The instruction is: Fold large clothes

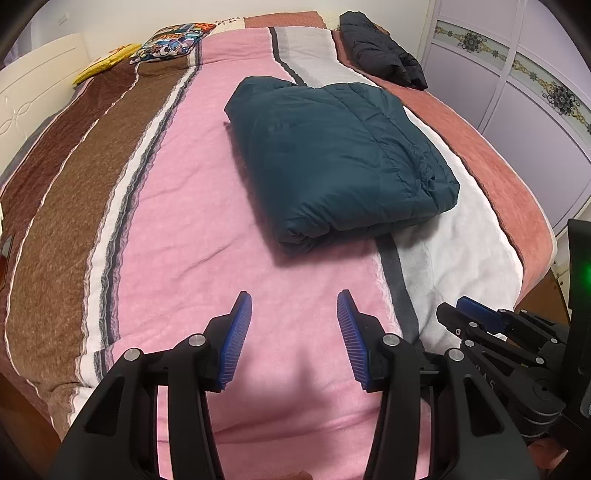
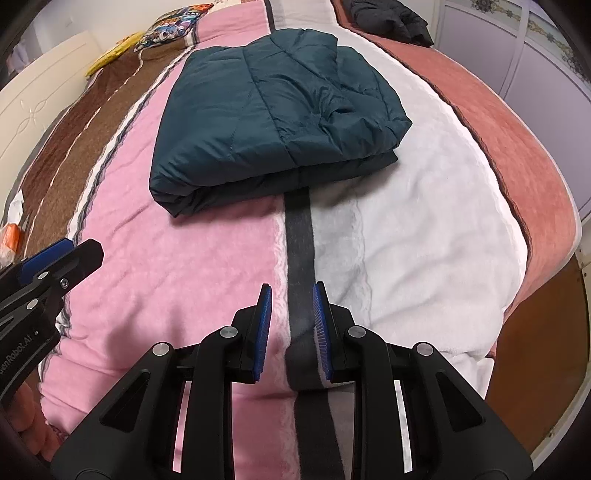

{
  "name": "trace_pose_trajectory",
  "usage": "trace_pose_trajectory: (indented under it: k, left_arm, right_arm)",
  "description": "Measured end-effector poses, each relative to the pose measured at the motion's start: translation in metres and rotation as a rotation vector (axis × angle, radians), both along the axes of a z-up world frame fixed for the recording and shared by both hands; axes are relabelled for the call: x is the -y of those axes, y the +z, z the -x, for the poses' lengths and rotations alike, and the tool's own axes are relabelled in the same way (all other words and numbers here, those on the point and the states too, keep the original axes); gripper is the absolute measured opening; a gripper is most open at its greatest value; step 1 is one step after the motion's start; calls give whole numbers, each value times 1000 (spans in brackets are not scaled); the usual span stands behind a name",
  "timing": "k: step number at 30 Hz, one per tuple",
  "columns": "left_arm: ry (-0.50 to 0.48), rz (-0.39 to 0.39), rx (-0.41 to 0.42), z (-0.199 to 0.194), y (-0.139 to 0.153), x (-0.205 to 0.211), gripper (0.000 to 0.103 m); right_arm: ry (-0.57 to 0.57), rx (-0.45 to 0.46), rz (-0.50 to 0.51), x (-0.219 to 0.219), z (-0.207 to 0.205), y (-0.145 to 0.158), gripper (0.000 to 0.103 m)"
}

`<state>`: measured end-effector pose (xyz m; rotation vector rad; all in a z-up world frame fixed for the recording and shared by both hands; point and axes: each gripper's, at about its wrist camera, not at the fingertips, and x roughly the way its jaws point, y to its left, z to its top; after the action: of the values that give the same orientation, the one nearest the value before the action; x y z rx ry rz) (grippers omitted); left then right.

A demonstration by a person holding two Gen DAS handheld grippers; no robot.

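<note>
A dark teal puffer jacket [image 1: 332,155] [image 2: 269,110] lies folded into a thick rectangle on the striped blanket [image 1: 184,221] of the bed. My left gripper [image 1: 294,293] hovers over the pink stripe, short of the jacket's near edge, open with nothing between its blue pads. My right gripper [image 2: 292,285] hangs over the dark grey stripe, also short of the jacket; its jaws stand a narrow gap apart and hold nothing. Each gripper shows at the edge of the other's view: the right gripper [image 1: 472,310], the left gripper [image 2: 62,251].
A black jacket [image 1: 380,51] [image 2: 391,14] lies bunched at the far right of the bed. A patterned pillow [image 1: 173,40] and a yellow one [image 1: 107,62] sit by the white headboard [image 1: 33,92]. Wardrobe doors [image 1: 517,92] stand to the right, past the bed's edge.
</note>
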<state>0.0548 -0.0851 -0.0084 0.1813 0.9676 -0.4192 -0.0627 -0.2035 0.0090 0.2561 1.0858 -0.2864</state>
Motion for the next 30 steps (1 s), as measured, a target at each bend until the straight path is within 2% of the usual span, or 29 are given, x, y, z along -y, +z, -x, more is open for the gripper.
trace_pose_trajectory:
  k: [30]
  left_arm:
    - [10,-10,-28,-5,-5,-3,48]
  right_arm:
    - [14,-24,1,-1,-3,-3,23]
